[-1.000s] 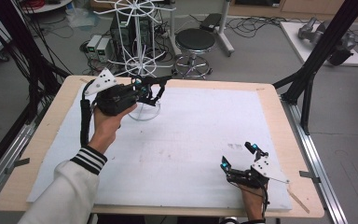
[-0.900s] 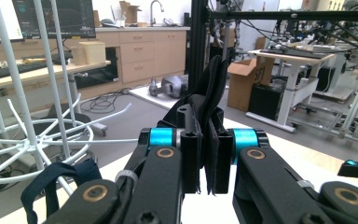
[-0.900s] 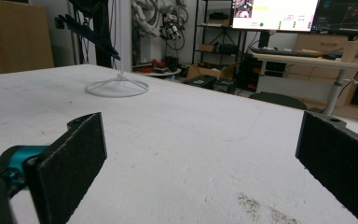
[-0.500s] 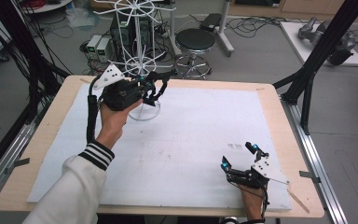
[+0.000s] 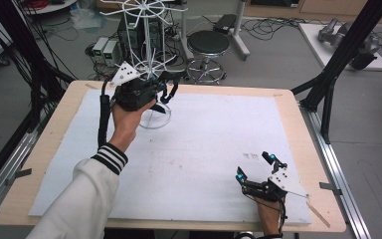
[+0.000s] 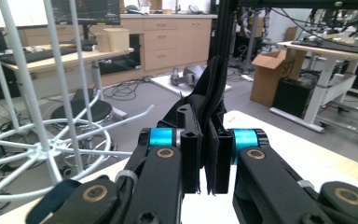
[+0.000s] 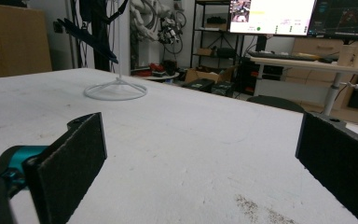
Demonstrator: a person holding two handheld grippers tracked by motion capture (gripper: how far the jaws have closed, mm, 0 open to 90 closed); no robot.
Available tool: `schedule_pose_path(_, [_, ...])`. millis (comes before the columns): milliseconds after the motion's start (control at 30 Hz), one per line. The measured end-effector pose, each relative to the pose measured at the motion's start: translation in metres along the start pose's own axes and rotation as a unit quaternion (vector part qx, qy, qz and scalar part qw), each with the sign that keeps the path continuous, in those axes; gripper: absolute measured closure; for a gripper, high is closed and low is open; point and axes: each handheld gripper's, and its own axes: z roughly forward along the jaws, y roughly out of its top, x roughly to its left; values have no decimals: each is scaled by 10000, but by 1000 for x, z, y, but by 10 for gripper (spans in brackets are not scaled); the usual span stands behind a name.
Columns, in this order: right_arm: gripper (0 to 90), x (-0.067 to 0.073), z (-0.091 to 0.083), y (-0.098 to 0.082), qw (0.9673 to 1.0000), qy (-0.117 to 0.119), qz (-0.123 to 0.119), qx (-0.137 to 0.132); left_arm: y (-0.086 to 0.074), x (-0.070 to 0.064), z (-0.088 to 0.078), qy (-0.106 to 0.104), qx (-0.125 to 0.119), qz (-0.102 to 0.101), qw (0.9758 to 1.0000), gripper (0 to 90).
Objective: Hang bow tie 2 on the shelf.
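Note:
A white wire rack (image 5: 146, 30) stands on a round wire base (image 5: 155, 118) at the table's far left. My left gripper (image 5: 165, 93) is held up right beside the rack's pole, shut on a thin black floppy piece (image 5: 173, 78). In the left gripper view the jaws (image 6: 208, 140) pinch that black piece (image 6: 213, 88), which sticks up between them, with the rack's white arms (image 6: 51, 140) at left. My right gripper (image 5: 254, 167) rests on the sheet near the front right, open, nothing between its pads (image 7: 74, 158). The right gripper view shows the rack's base (image 7: 115, 91) far off.
A white sheet (image 5: 204, 144) covers the wooden table (image 5: 298, 119). A small dark smudge (image 5: 251, 156) marks the sheet just beyond the right gripper. Behind the table stand a round stool (image 5: 208, 44) and black frame posts (image 5: 343, 55).
The left hand has carried its gripper and the black piece a little farther and to the right, closer to the rack's pole. The right gripper has stayed put.

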Motion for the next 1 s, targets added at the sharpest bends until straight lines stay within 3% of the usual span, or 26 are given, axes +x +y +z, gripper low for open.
schedule_pose_path(533, [11,1,0,0,10000,-46,-31,-35,-3,17,2,371,284,-60,9989,855])
schedule_pose_path(1000, [11,1,0,0,9999,-75,-52,-55,-6,24,3,691,547,96,9961,854])
